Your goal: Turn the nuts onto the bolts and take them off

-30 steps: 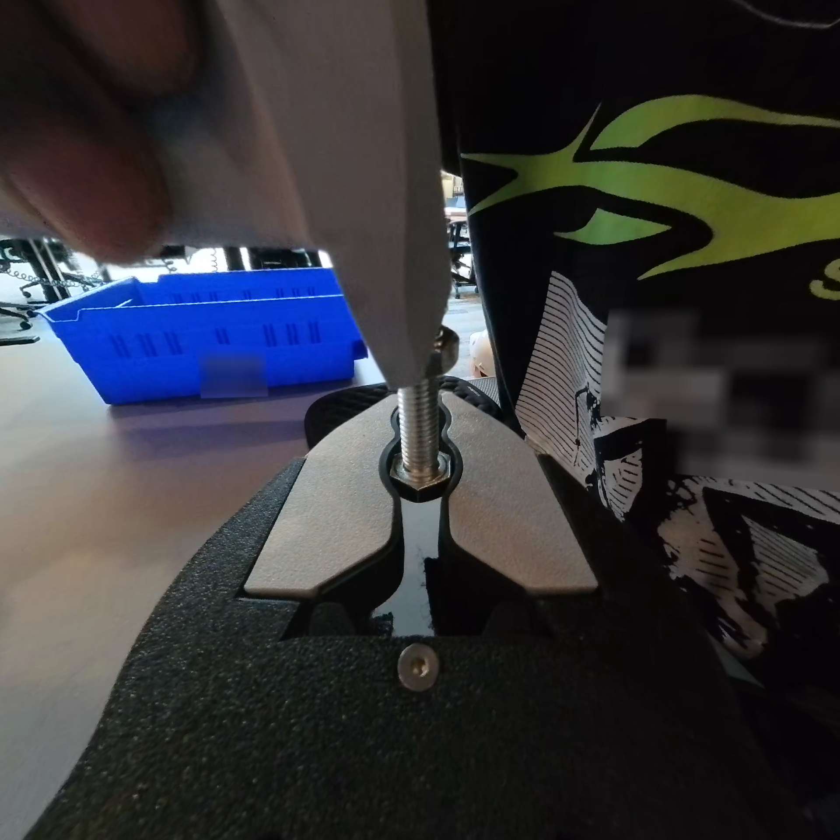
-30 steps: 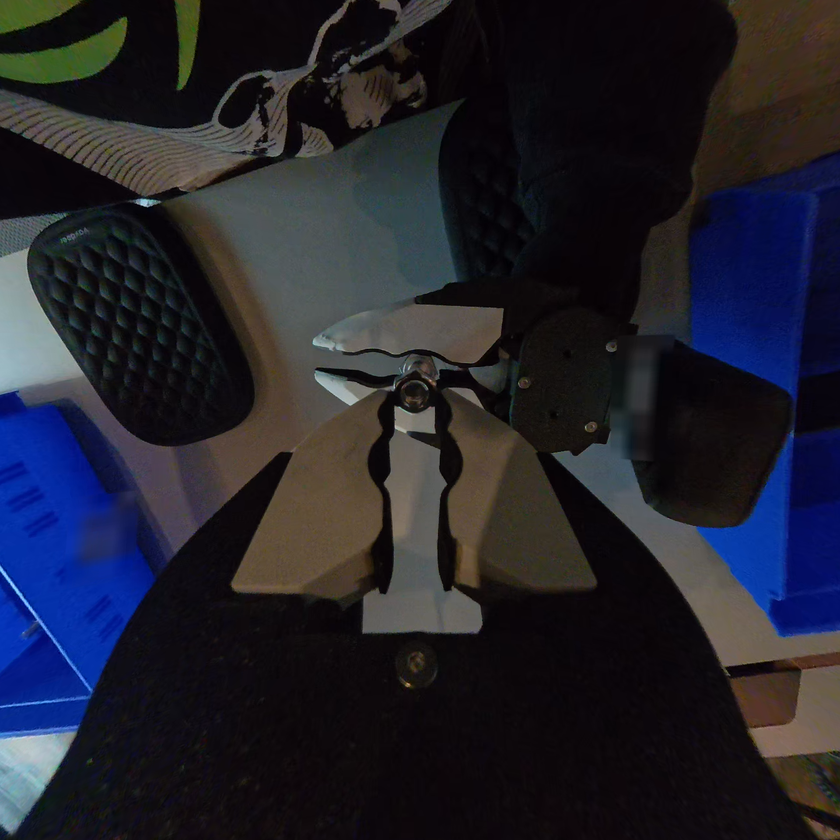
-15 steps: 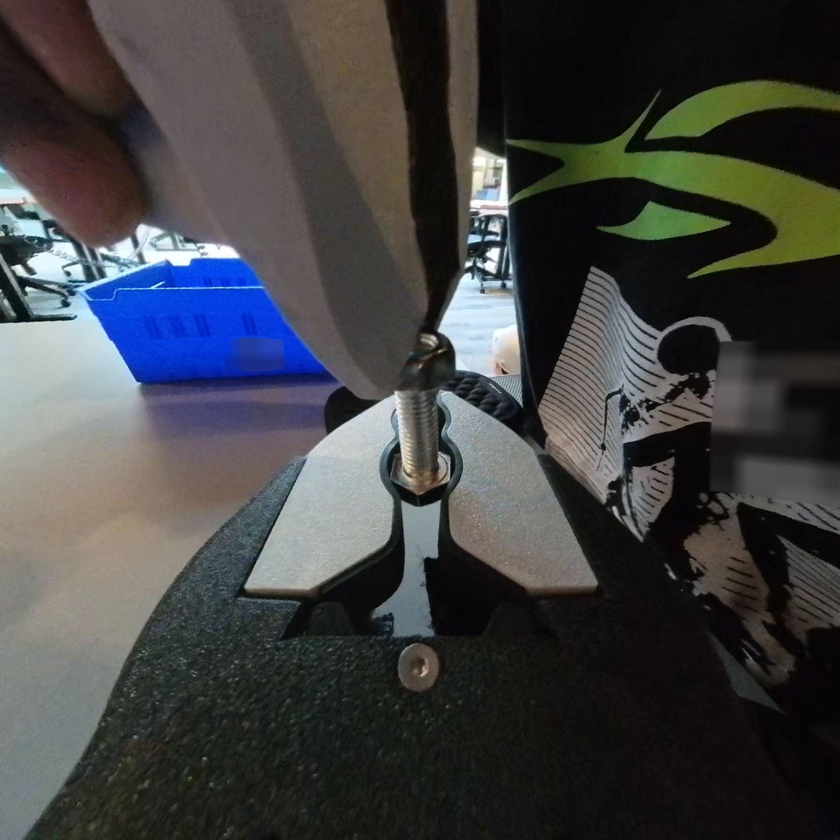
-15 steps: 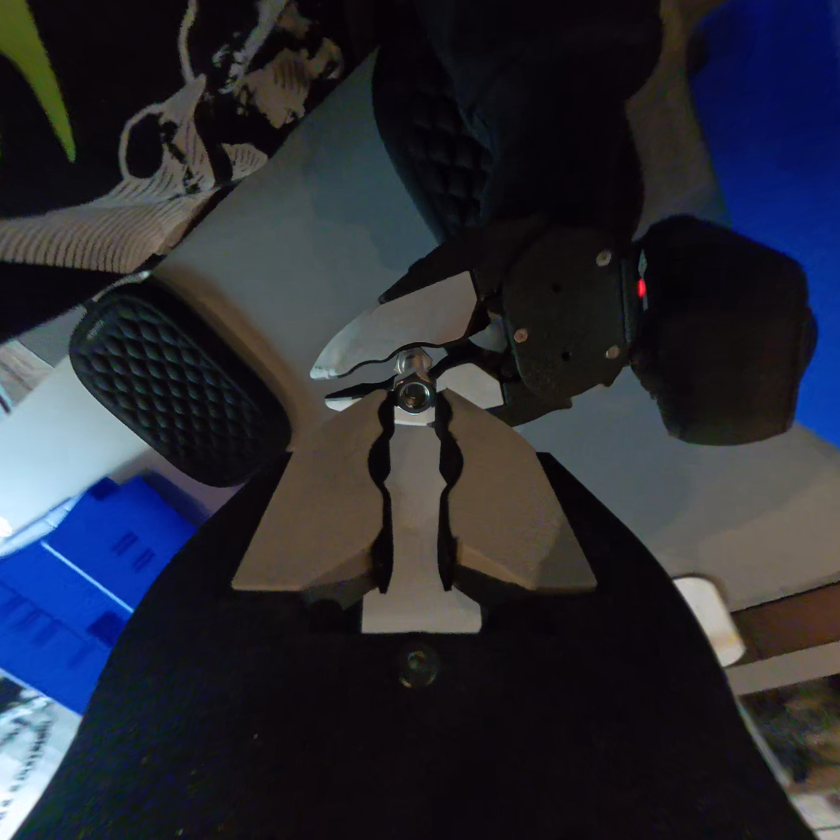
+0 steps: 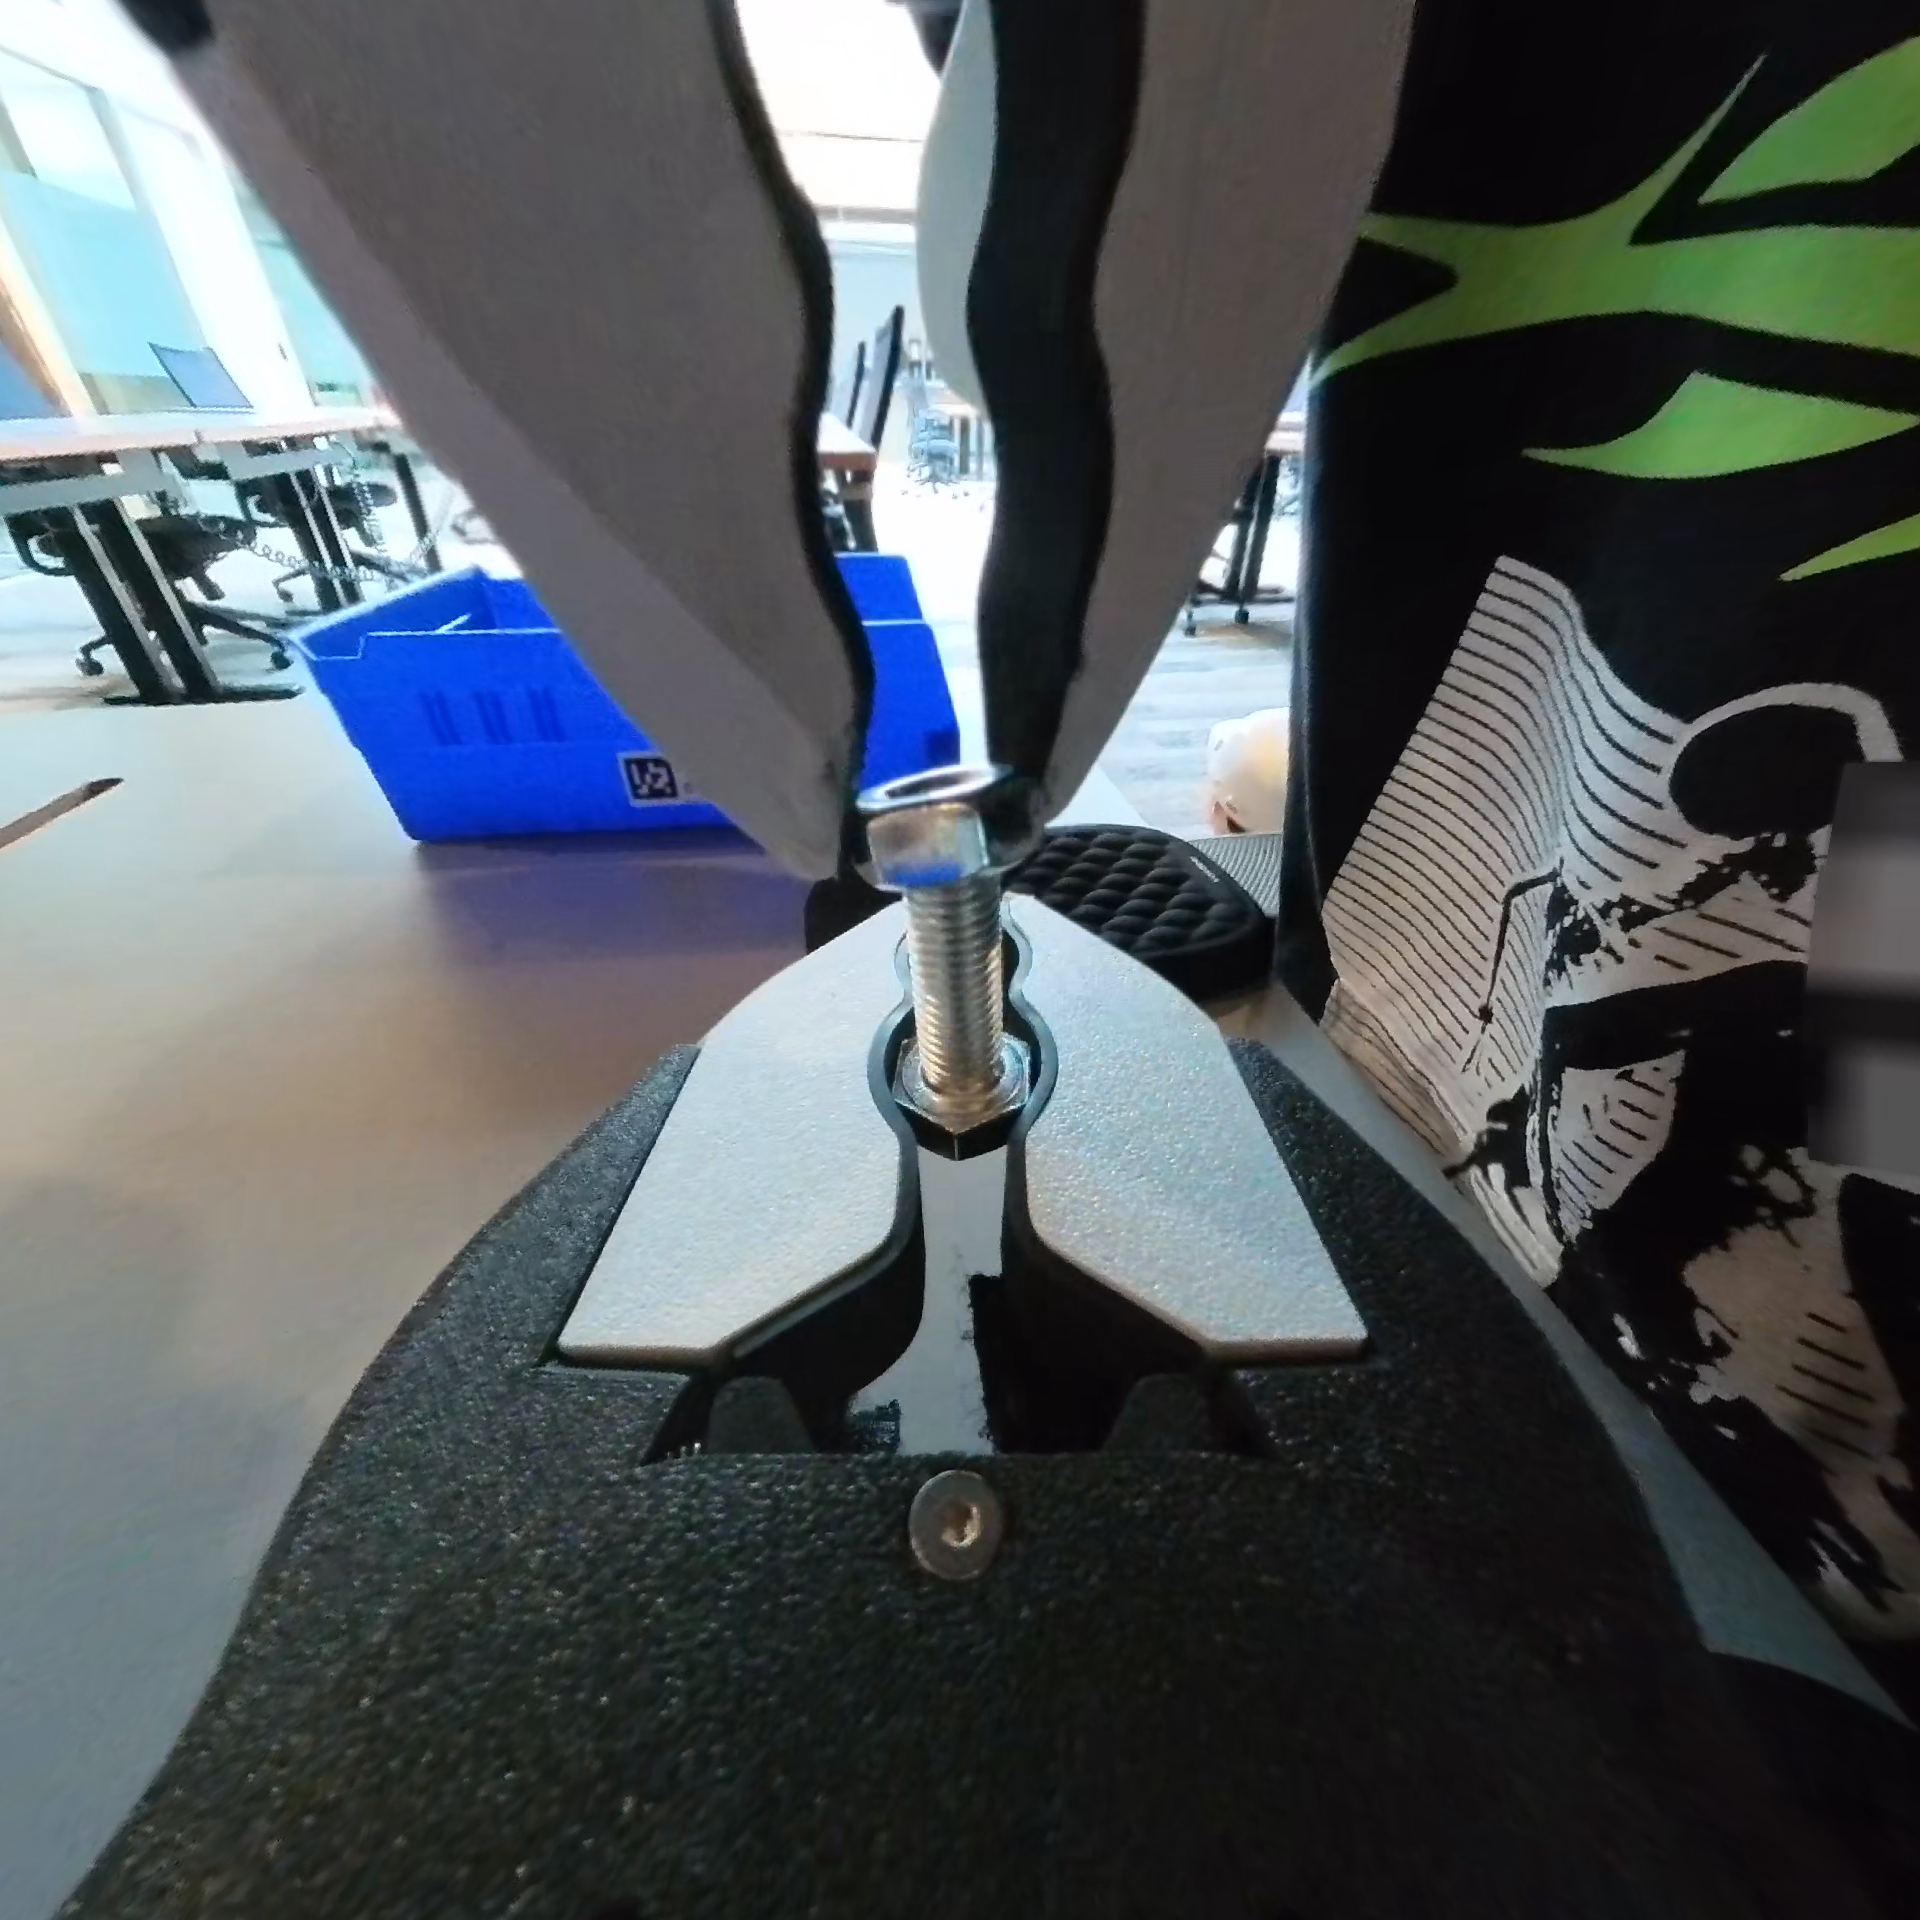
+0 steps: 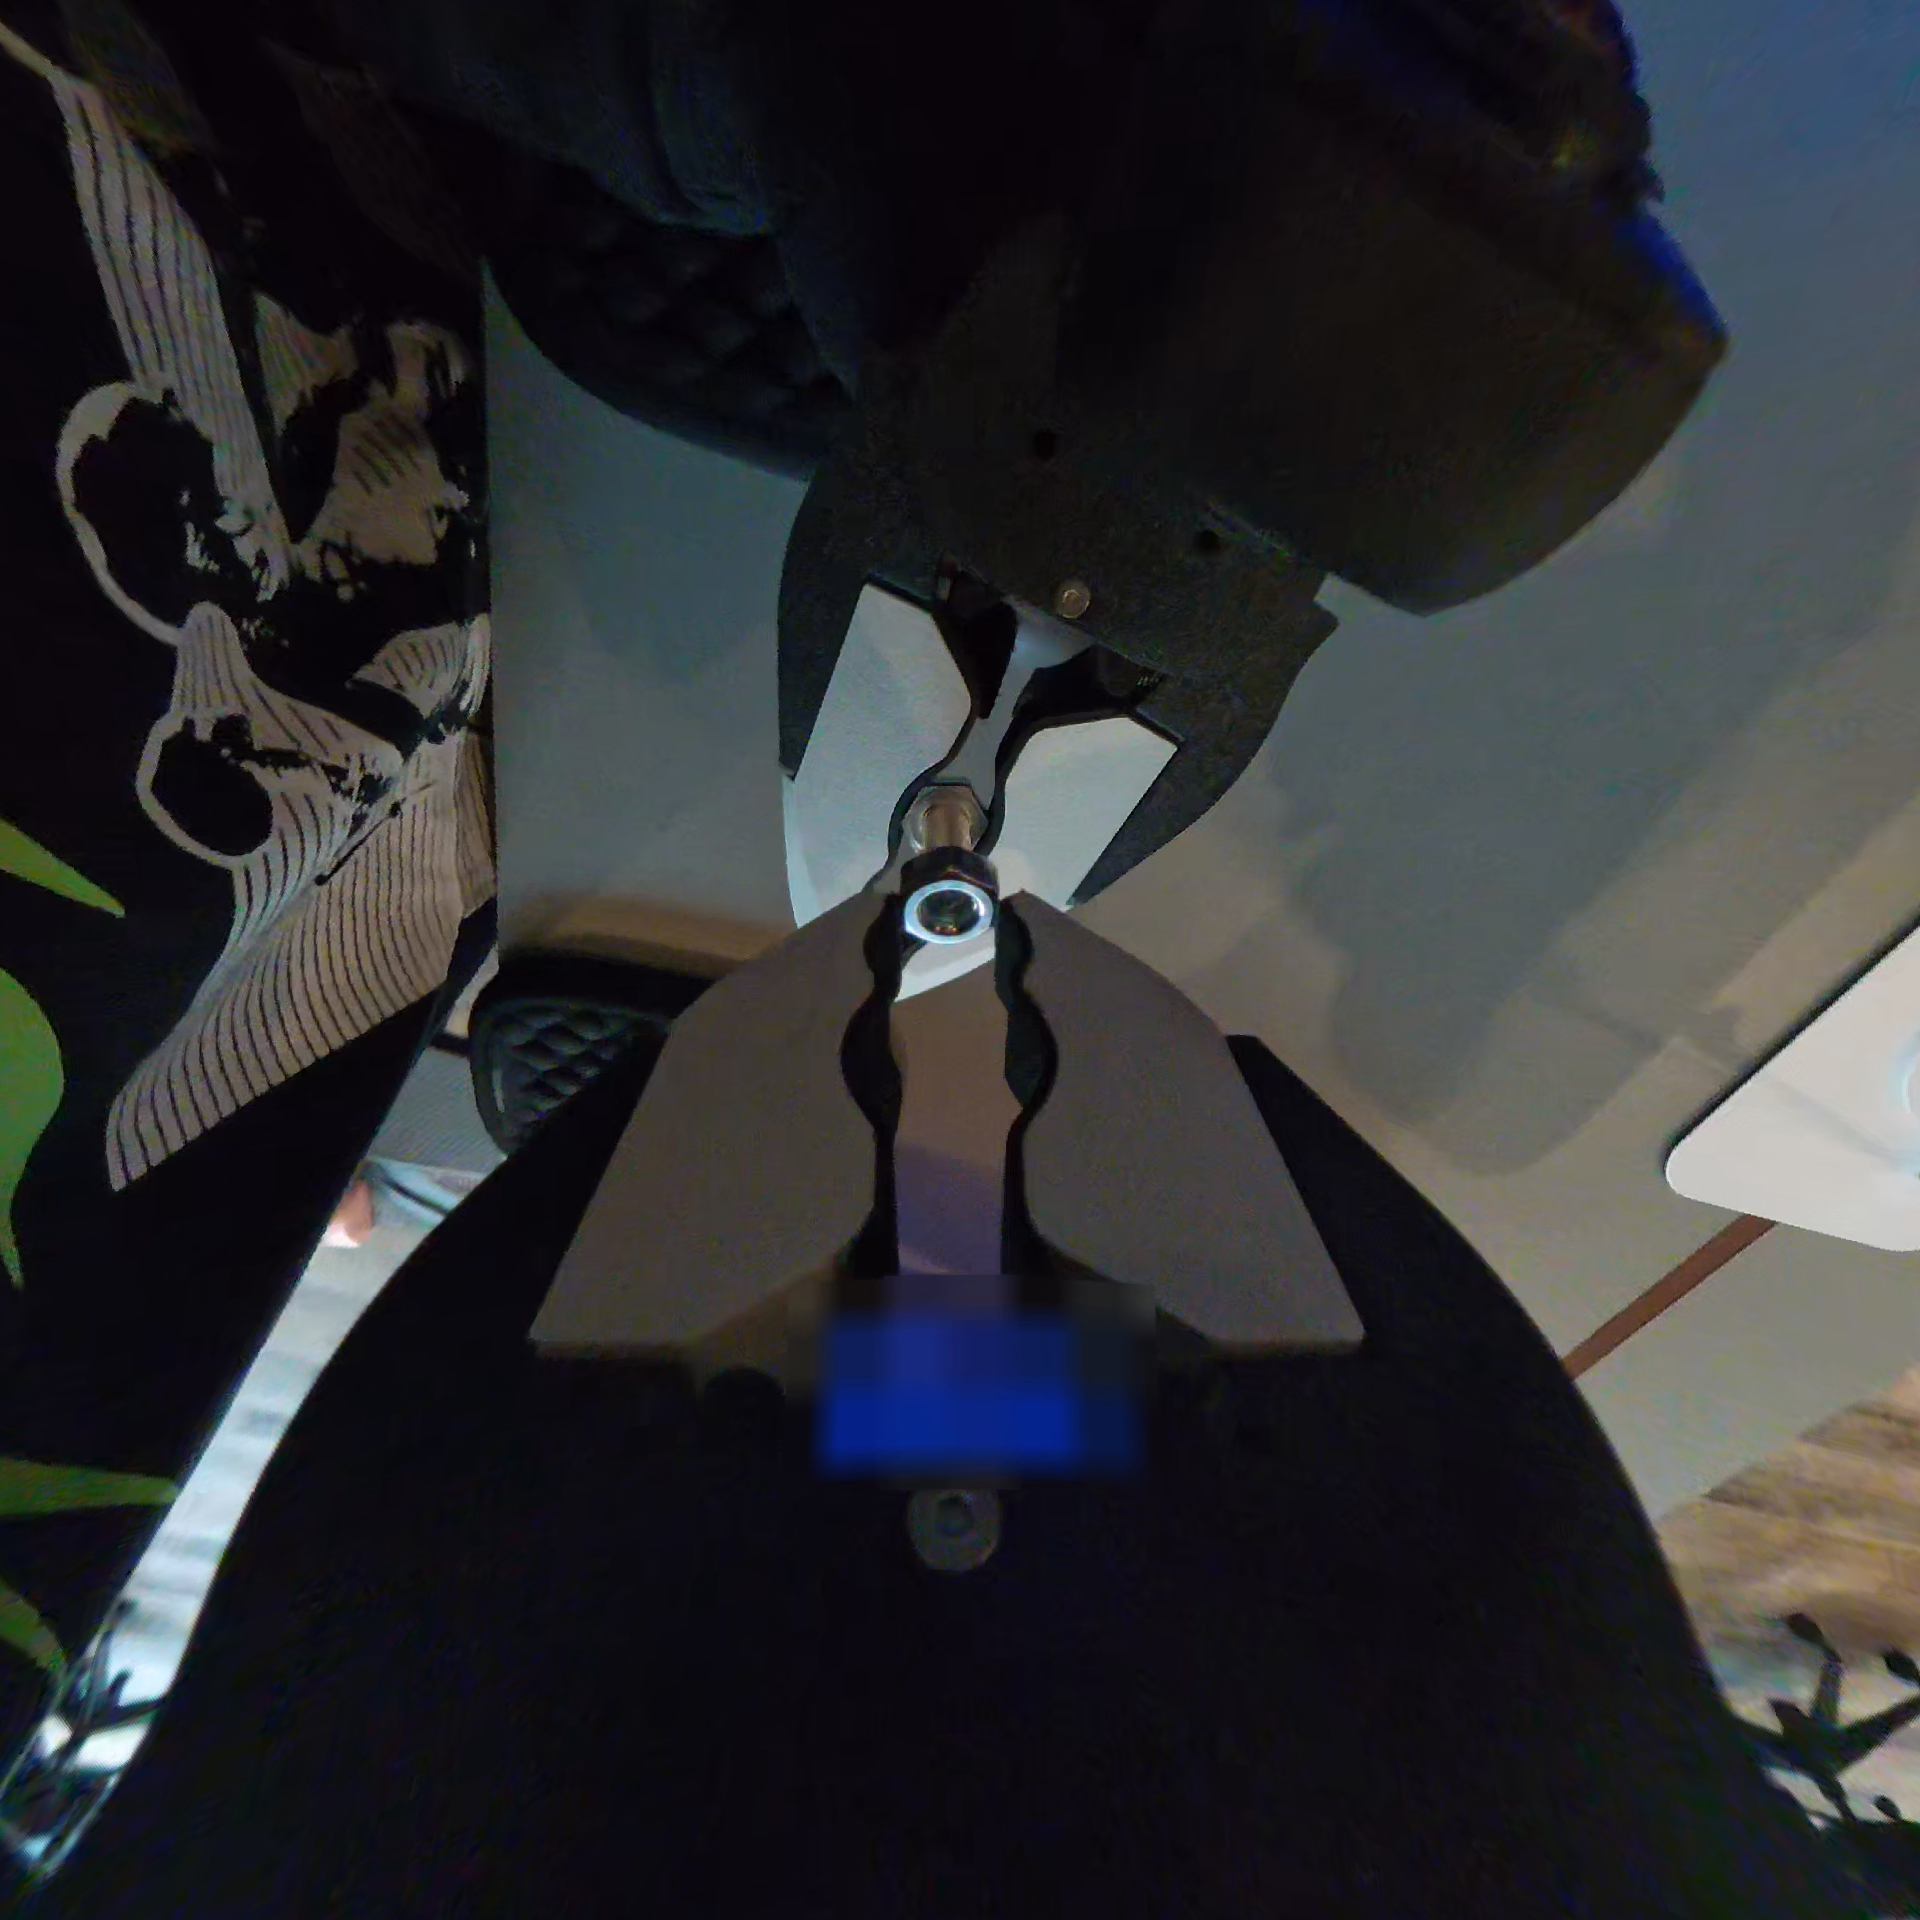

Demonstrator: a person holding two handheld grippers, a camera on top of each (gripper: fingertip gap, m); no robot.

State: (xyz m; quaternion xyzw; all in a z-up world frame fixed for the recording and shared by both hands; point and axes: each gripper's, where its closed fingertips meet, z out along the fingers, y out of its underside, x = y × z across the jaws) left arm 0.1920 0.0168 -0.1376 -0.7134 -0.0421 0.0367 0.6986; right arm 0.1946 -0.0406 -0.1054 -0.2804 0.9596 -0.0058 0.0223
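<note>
A silver threaded bolt [image 5: 951,977] stands upright between my two grippers. My left gripper [image 5: 958,940] is shut on the bolt's lower hex end, which sits in the notch of its grey pads. A hex nut [image 5: 925,836] sits at the bolt's top end. My right gripper [image 5: 935,821] comes down from above and is shut on the nut with its fingertips. In the right wrist view my right gripper [image 6: 943,914] pinches the nut [image 6: 945,914]. Beyond it the bolt shaft [image 6: 938,816] runs into the left gripper [image 6: 940,831].
A blue plastic bin [image 5: 499,717] stands on the grey table [image 5: 260,1039] behind the grippers. A black textured pad [image 5: 1143,904] lies just beyond the bolt. A person in a black printed shirt [image 5: 1610,727] stands close on the right. A white object [image 6: 1818,1122] lies at the table's edge. Tip to tip, the grippers are about 6 cm apart.
My right gripper has turned about the bolt's axis with the nut in it, its fingers going from edge-on to face-on. My left gripper has stayed shut on the bolt.
</note>
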